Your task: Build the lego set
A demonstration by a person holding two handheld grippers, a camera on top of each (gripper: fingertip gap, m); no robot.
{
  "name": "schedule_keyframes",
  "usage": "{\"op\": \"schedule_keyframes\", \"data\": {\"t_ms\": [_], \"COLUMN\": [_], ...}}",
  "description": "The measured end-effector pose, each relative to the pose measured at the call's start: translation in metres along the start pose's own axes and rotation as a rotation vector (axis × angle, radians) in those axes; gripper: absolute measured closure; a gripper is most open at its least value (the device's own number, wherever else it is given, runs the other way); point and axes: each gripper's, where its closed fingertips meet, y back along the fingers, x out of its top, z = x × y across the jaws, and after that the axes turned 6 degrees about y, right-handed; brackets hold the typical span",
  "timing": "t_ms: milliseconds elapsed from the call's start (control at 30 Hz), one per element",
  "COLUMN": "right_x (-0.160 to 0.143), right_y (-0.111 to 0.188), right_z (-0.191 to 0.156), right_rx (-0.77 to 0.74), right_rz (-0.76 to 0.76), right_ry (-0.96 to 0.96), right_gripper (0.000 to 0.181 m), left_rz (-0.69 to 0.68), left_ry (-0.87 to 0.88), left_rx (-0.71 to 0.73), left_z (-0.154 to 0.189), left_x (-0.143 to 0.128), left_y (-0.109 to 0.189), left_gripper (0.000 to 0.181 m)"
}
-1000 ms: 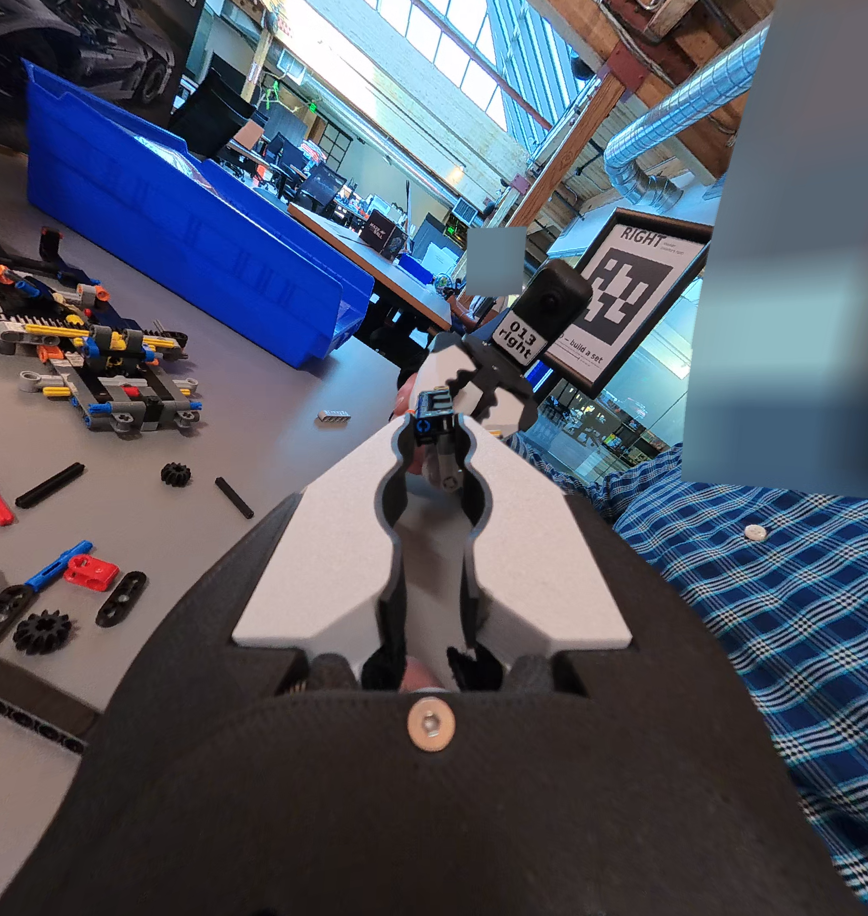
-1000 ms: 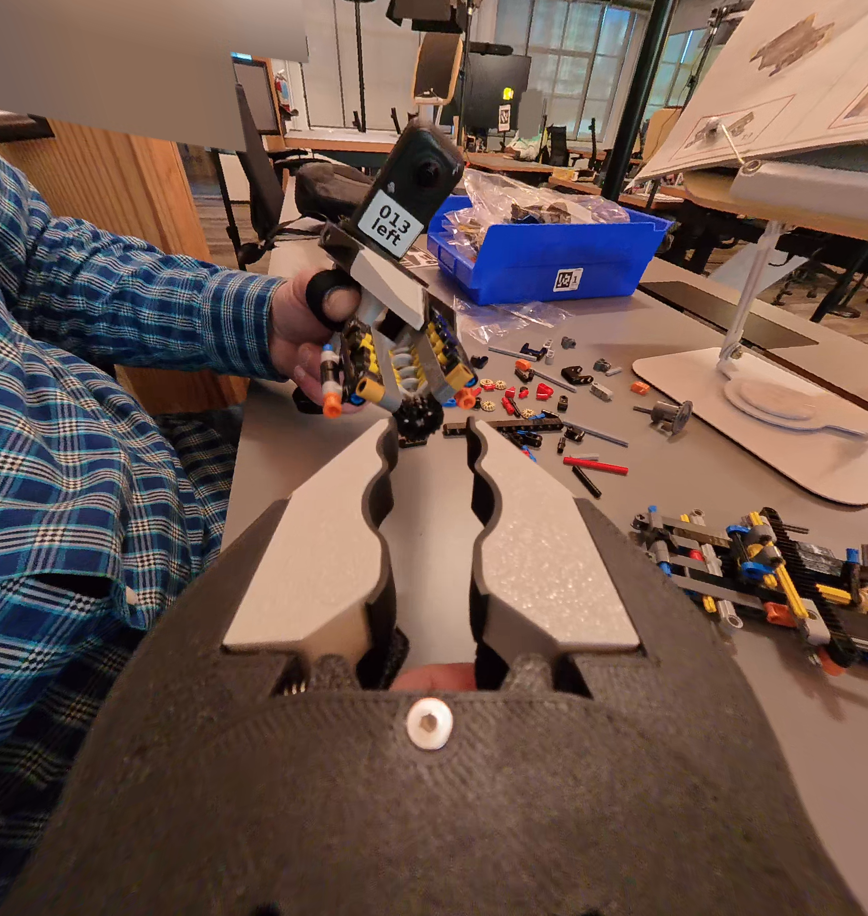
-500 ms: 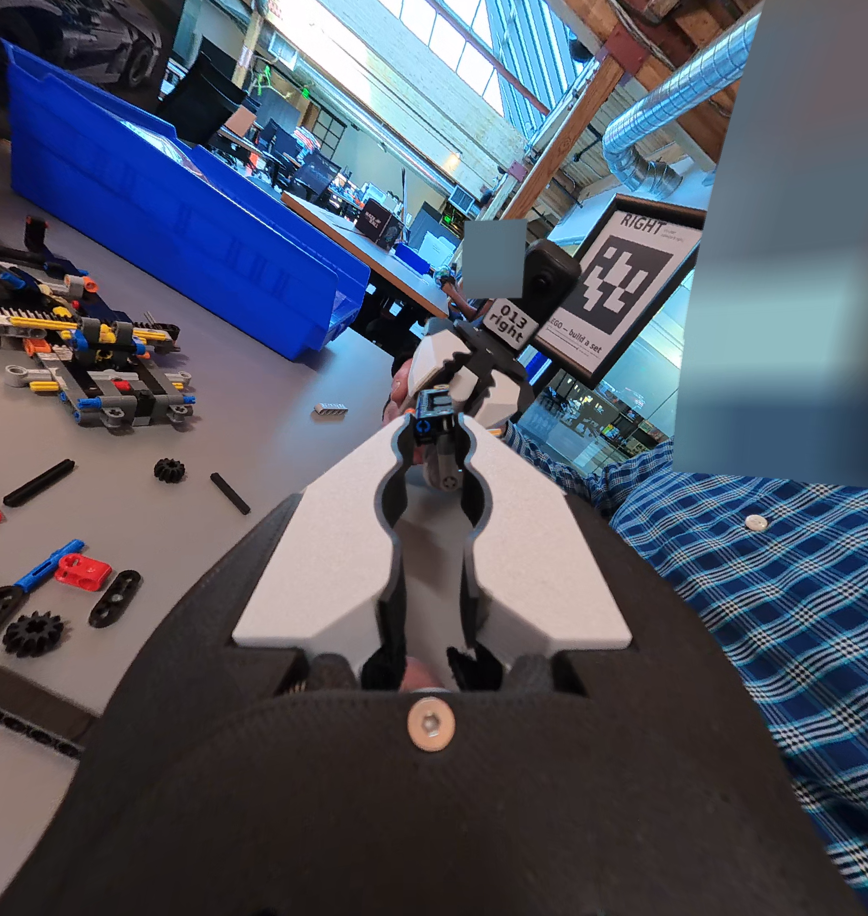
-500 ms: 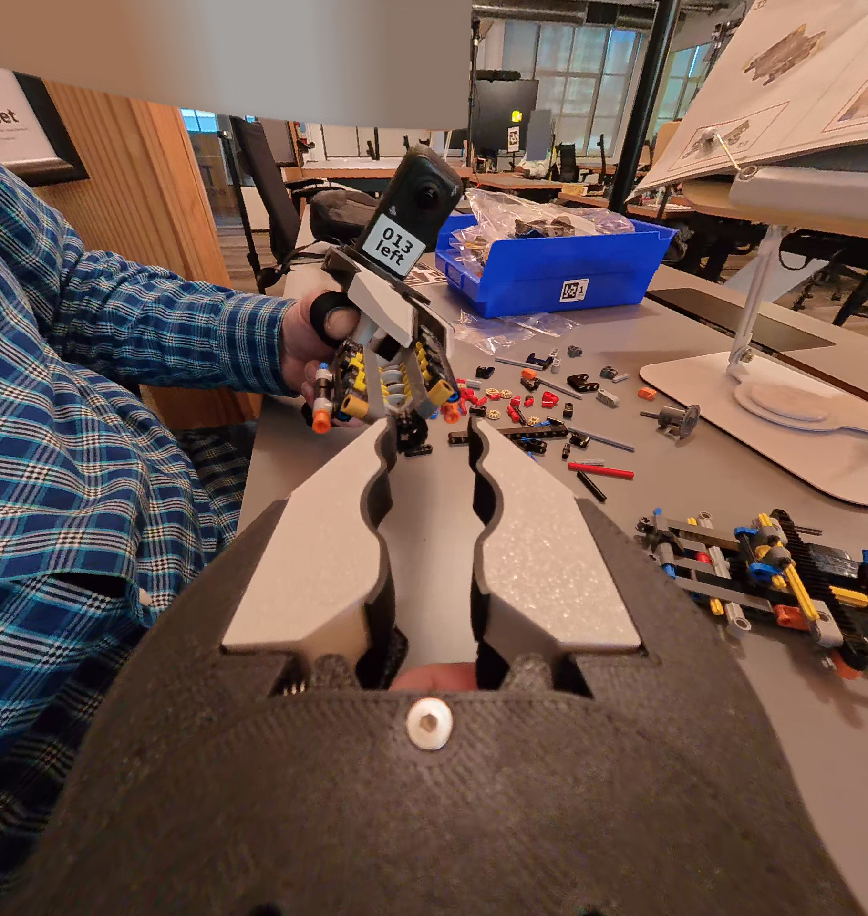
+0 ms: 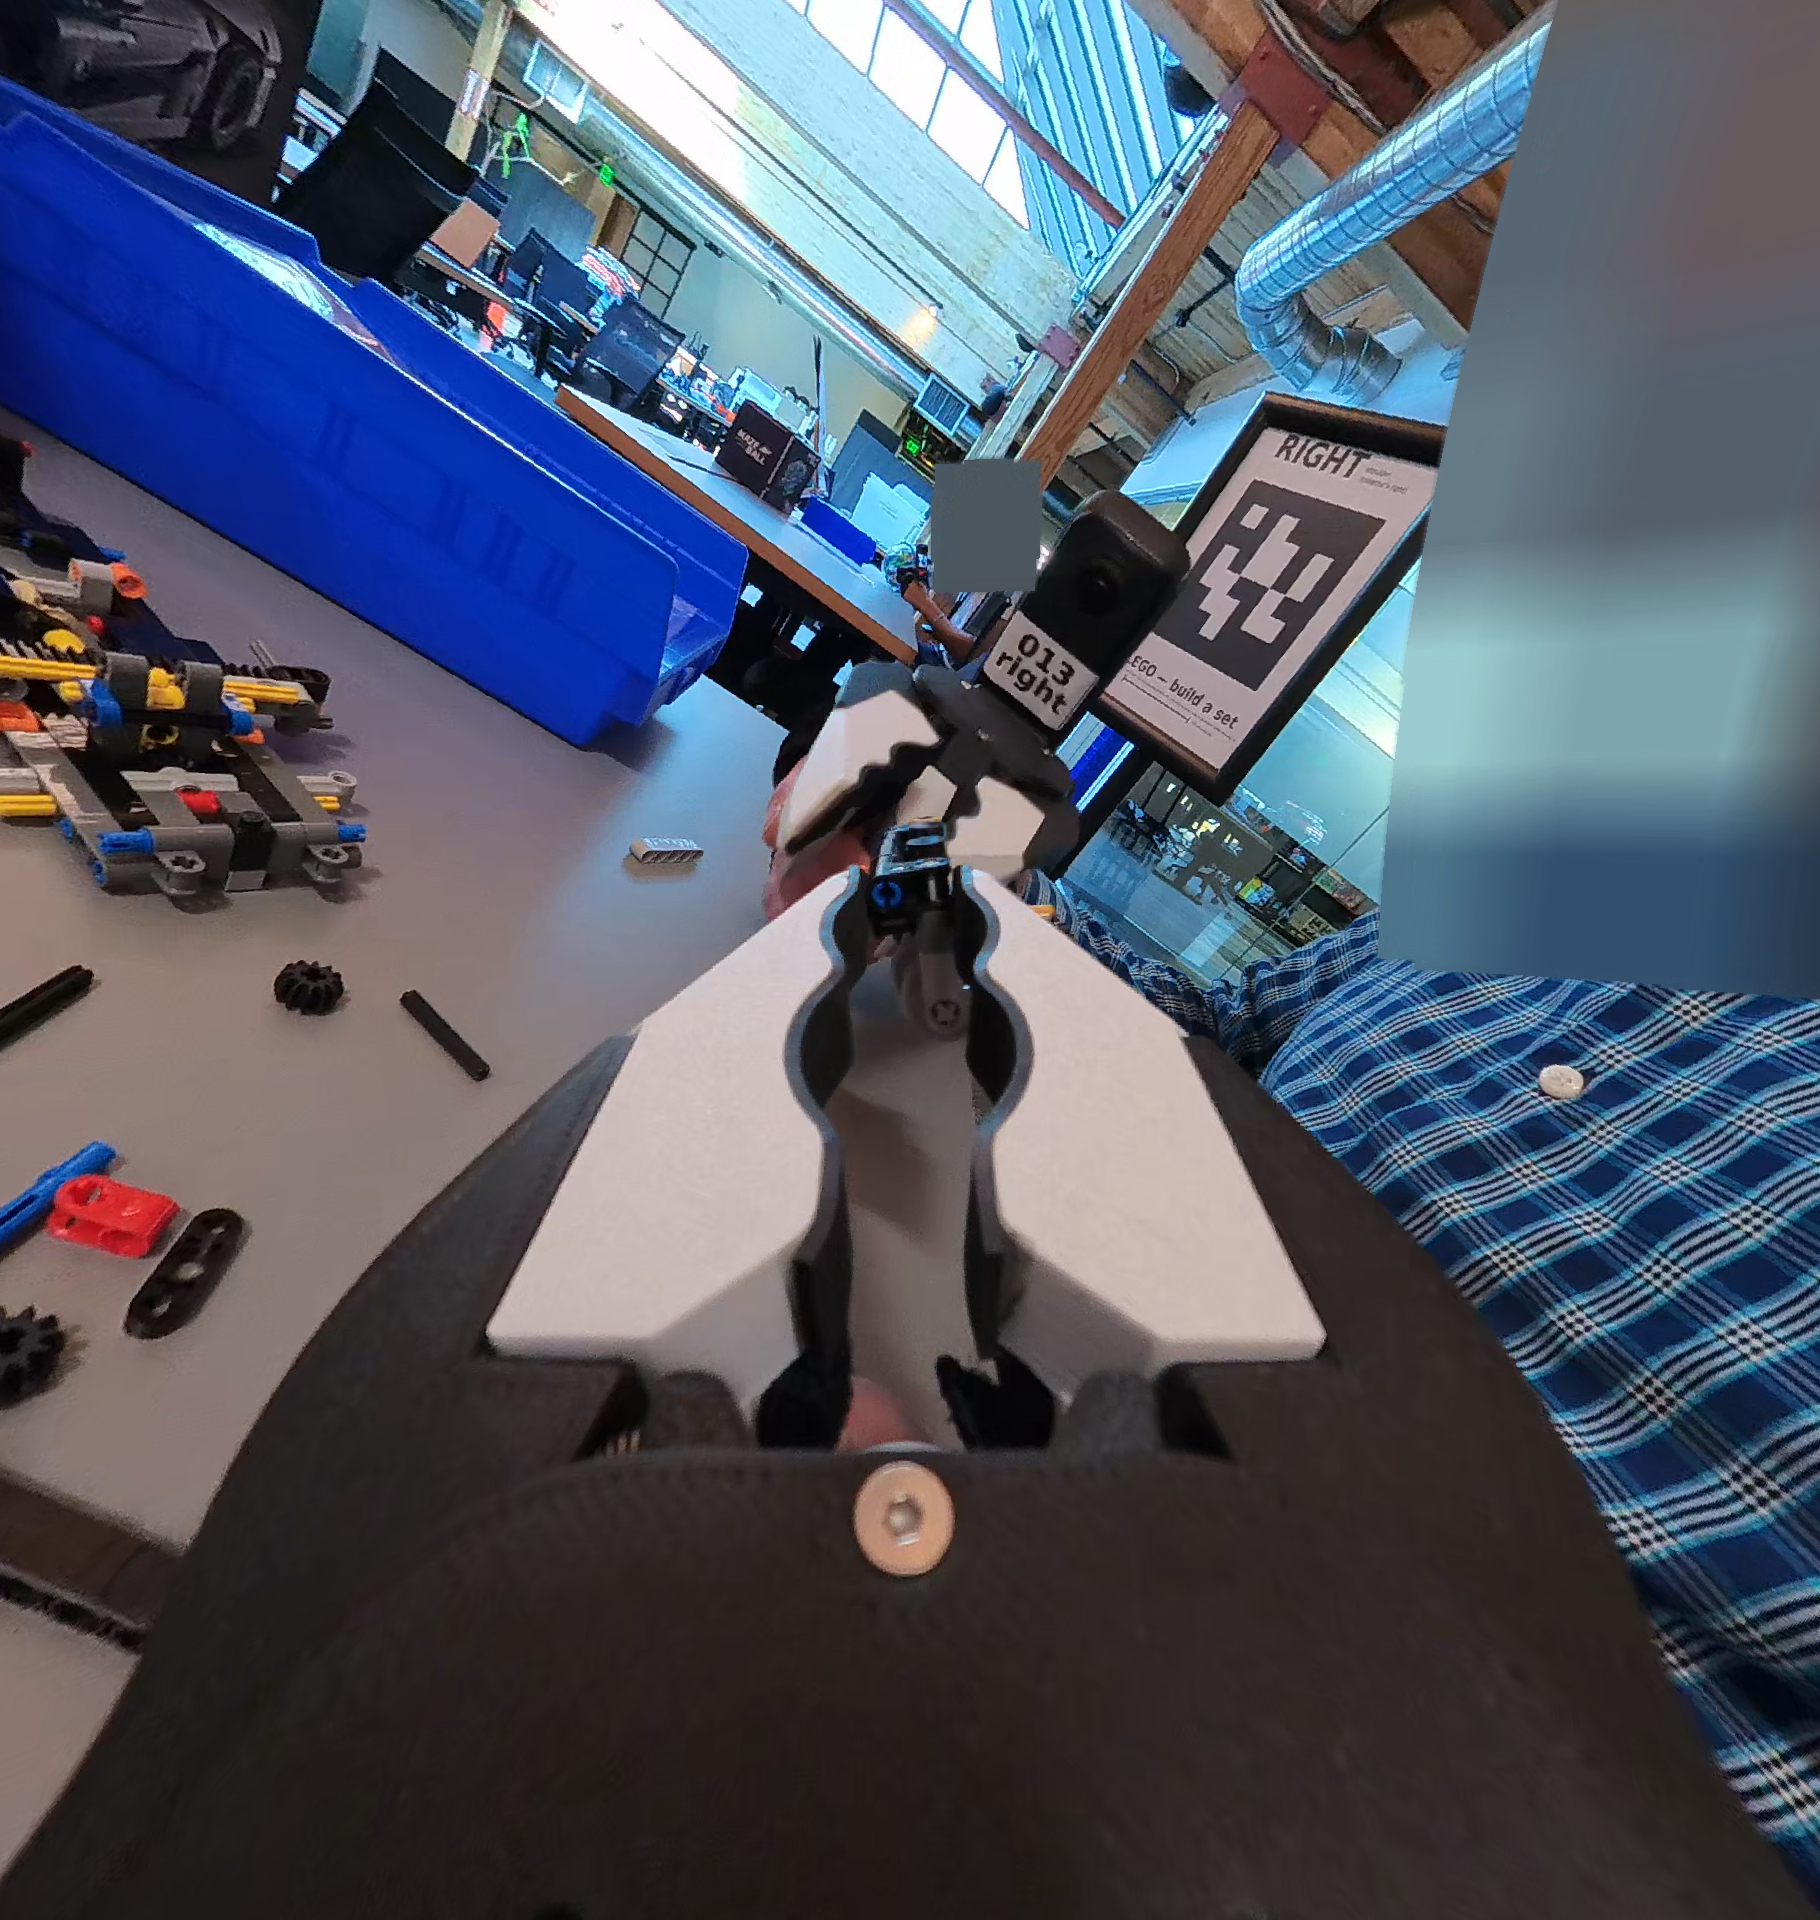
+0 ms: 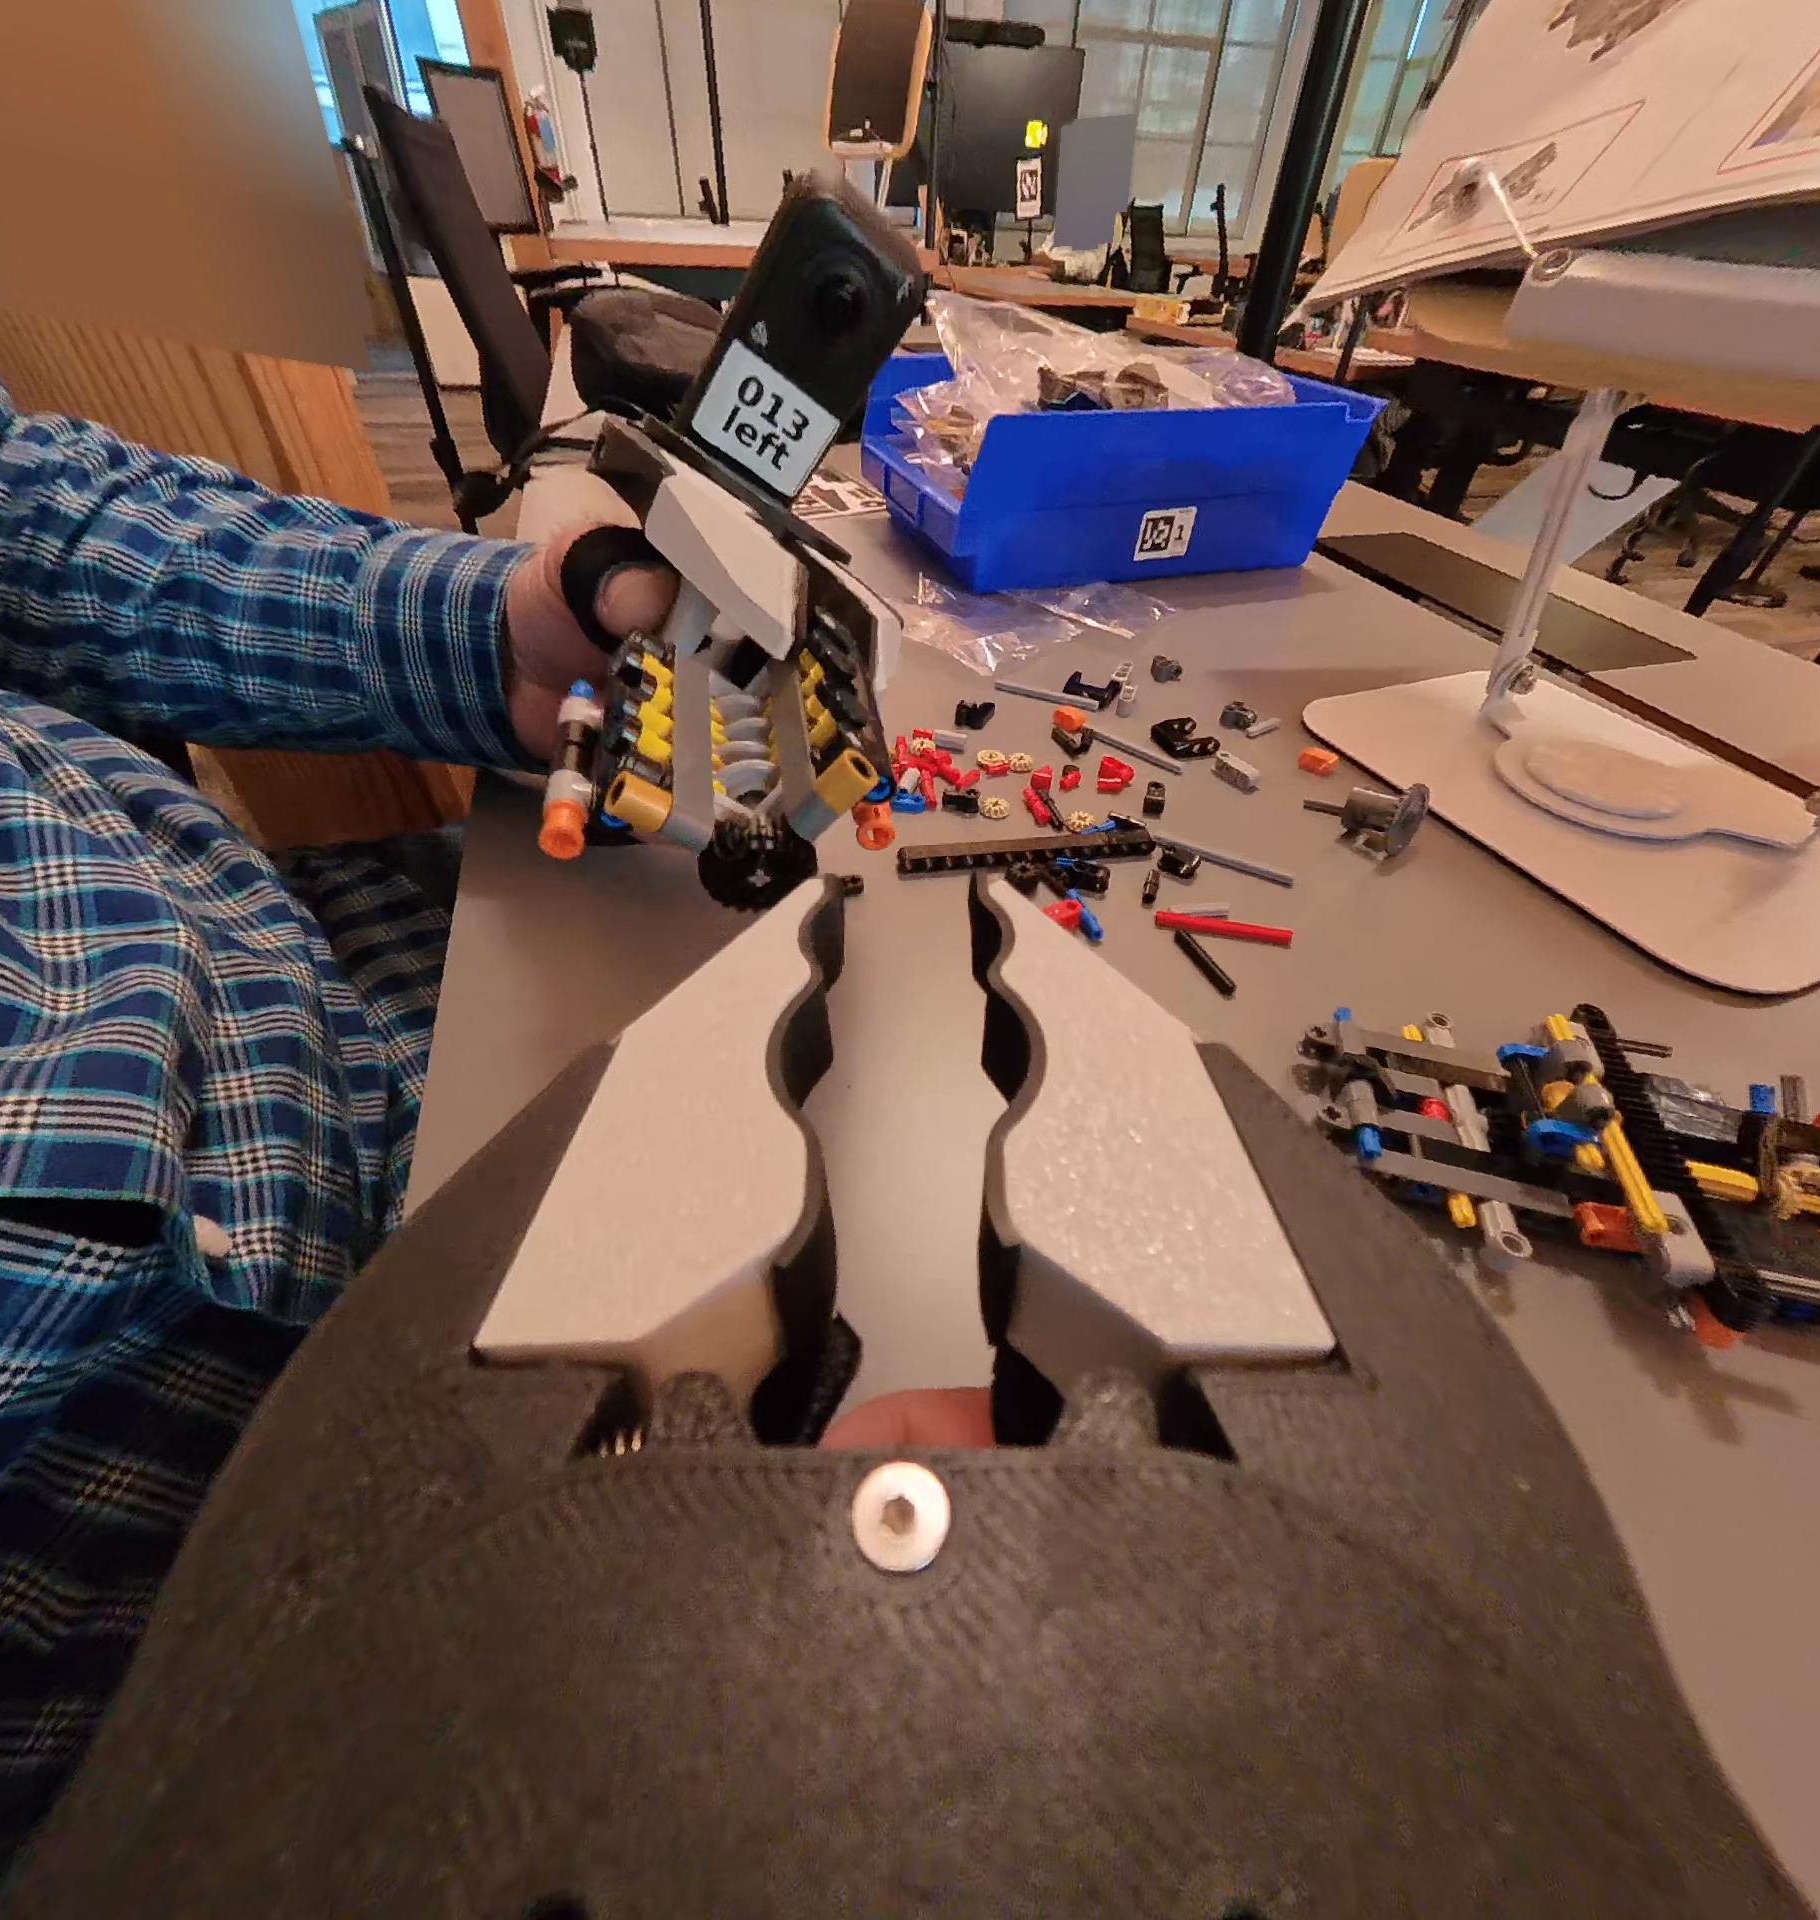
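My left gripper point(image 5: 911, 899) is shut on a small lego assembly point(image 5: 921, 935) and holds it above the table's near edge. In the right wrist view the left gripper point(image 6: 750, 582) shows this assembly point(image 6: 729, 758) with yellow parts, grey beams, orange pin ends and a black gear at its lower end. My right gripper point(image 6: 906, 894) is open and empty, with its tips just right of and below that gear. It faces the left gripper in the left wrist view point(image 5: 927, 821). The long chassis build point(image 6: 1571, 1153) lies on the table, and also shows in the left wrist view point(image 5: 158, 769).
Loose lego pieces point(image 6: 1041, 769) are scattered mid-table, with a black gear point(image 5: 308, 985), a black axle point(image 5: 444, 1034) and a red connector point(image 5: 111, 1214). A blue bin point(image 6: 1114, 478) with bags stands behind them. A white instruction stand point(image 6: 1612, 790) is at the right. A person's plaid sleeve point(image 6: 210, 623) is at the left. The gap from one gripper's tips to the other's is roughly 5 cm. The right tips stand about 15 cm off the long chassis build point(image 6: 1571, 1153). Seen from the left wrist view point(image 5: 227, 713) as well.
The two grippers have drawn slightly closer together. The held assembly has tilted a little. The left gripper stays shut on it and the right stays open.
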Motion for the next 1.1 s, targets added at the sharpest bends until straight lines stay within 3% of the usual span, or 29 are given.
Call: {"op": "schedule_keyframes", "data": {"t_ms": [567, 1100], "right_x": [0.009, -0.002], "right_y": [0.005, 0.013], "right_z": [-0.010, -0.008], "right_rx": [0.047, 0.049], "right_rz": [0.032, -0.012], "right_ry": [0.013, 0.021], "right_gripper": [0.148, 0.143], "left_rz": [0.009, 0.015], "left_ry": [-0.004, 0.017], "left_rx": [0.020, 0.043], "left_z": [-0.005, -0.014], "left_x": [0.002, 0.000], "left_y": [0.002, 0.004], "left_gripper": [0.168, 0.168]}}
